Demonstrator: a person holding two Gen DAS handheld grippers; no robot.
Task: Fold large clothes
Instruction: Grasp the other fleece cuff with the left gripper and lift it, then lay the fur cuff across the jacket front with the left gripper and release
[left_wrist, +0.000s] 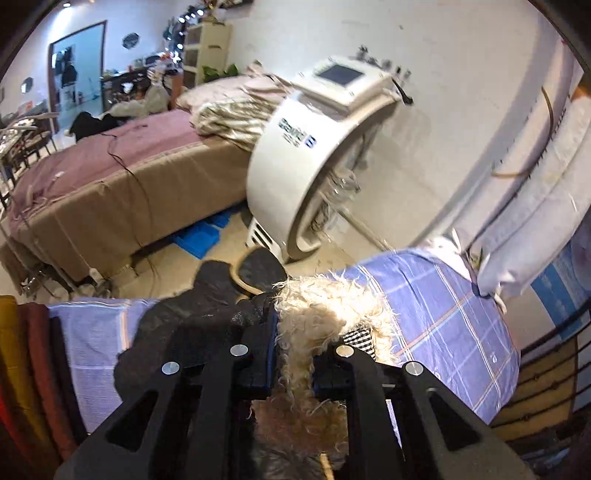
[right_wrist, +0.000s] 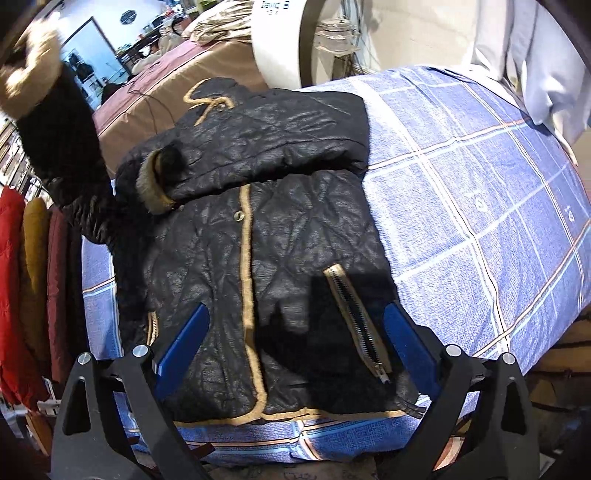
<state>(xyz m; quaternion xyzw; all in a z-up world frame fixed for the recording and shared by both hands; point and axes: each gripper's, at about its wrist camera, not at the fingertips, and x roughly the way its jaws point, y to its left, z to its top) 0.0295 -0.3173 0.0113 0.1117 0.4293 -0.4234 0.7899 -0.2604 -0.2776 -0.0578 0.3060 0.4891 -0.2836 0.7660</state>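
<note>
A black quilted jacket (right_wrist: 266, 236) with tan trim lies front up on a blue plaid bedsheet (right_wrist: 480, 206). One sleeve (right_wrist: 258, 147) is folded across its chest. My right gripper (right_wrist: 297, 328) is open above the jacket's lower hem, one blue finger on each side of the front. My left gripper (left_wrist: 295, 354) is shut on the cream fur cuff (left_wrist: 314, 317) of the other sleeve and holds it raised. That raised sleeve also shows in the right wrist view (right_wrist: 62, 147), at the upper left.
A white round machine (left_wrist: 314, 155) stands on the floor beyond the bed. A brown and pink covered bed (left_wrist: 110, 184) lies further back. Red, mustard and maroon garments (right_wrist: 26, 277) hang at the left. A pale pillow (left_wrist: 535, 221) rests at the bed's head.
</note>
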